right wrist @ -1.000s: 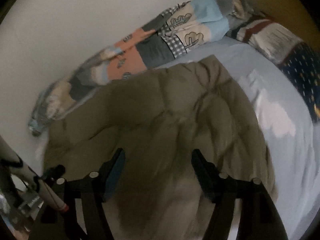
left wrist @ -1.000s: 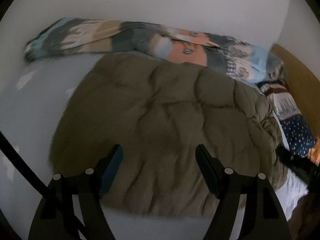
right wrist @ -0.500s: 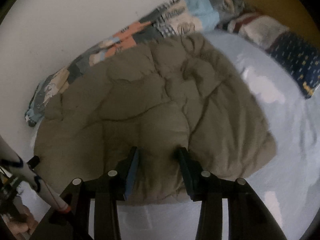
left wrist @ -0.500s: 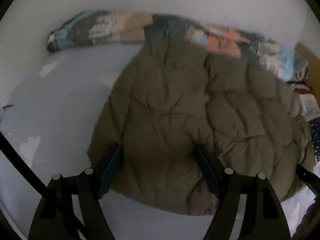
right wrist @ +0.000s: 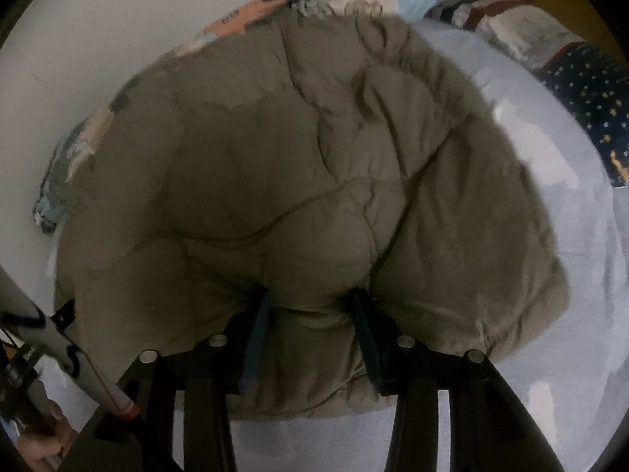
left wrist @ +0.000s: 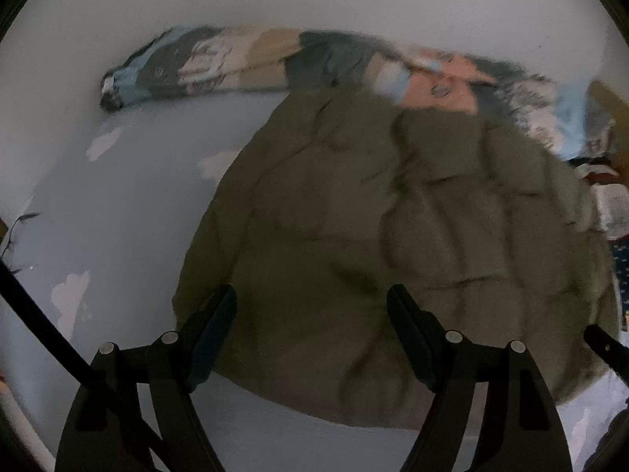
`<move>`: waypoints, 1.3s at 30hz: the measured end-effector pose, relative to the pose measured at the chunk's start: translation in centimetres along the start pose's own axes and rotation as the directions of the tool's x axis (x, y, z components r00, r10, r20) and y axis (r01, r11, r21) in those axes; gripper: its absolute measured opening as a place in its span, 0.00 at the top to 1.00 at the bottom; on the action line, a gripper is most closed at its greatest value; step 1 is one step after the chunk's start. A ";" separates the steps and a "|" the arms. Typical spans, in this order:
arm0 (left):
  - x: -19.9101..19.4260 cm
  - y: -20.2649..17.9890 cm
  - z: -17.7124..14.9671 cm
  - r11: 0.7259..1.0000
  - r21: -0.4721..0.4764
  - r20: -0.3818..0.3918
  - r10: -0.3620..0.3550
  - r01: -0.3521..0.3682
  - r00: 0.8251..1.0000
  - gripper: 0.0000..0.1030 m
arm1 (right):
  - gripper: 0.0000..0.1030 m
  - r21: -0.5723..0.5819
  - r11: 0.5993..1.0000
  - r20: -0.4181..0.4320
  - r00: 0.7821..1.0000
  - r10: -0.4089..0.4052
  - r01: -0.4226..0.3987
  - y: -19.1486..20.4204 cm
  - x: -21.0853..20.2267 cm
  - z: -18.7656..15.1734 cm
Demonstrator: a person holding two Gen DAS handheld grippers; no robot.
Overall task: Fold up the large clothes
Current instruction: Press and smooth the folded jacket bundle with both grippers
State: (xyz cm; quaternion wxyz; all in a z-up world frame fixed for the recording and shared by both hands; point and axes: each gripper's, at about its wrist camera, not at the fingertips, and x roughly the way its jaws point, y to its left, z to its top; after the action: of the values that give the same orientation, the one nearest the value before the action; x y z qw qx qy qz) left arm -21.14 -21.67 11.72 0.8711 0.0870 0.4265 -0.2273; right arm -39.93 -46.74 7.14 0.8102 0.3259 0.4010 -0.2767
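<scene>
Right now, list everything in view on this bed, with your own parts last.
Puffy olive-green quilted jacket: one, olive, lying across the middle of the bed, its near hem bunched.
Pale blue bedsheet: one, light blue with white cloud shapes, under the jacket.
Patchwork quilt: one, blue, grey, cream and orange, rolled along the white wall.
Dark blue star-print pillow: one, navy with yellow specks, far right edge of the bed.
Striped red and white cloth: one, beside the pillow; too blurred to say what it is.
Left gripper: one, black; jaws open over the jacket's near edge.
Right gripper: one, black; jaws have just been closing and are pinched on the jacket's hem.
</scene>
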 end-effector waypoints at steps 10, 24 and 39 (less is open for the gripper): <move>0.2 -5.5 -2.2 0.984 0.174 0.000 -0.041 0.040 0.999 0.25 | 0.55 -0.158 0.984 0.106 0.990 0.097 -0.080 6.1 -2.7 -1.7; -0.3 -6.2 -2.1 0.973 0.229 0.052 -0.031 0.018 0.998 0.24 | 0.55 -0.149 0.986 0.059 0.995 0.078 -0.069 6.2 -0.1 -1.8; -4.2 -7.9 -1.8 0.948 0.316 0.246 -0.032 -0.049 0.969 0.24 | 0.55 0.107 0.994 0.119 0.993 -0.012 -0.001 -0.6 -2.6 0.6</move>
State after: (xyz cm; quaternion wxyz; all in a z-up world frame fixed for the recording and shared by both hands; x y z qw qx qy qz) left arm -28.39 -26.66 14.20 0.8928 0.1994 0.2718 -0.2987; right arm -41.41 -47.03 9.34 0.8132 0.3506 0.3373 -0.3192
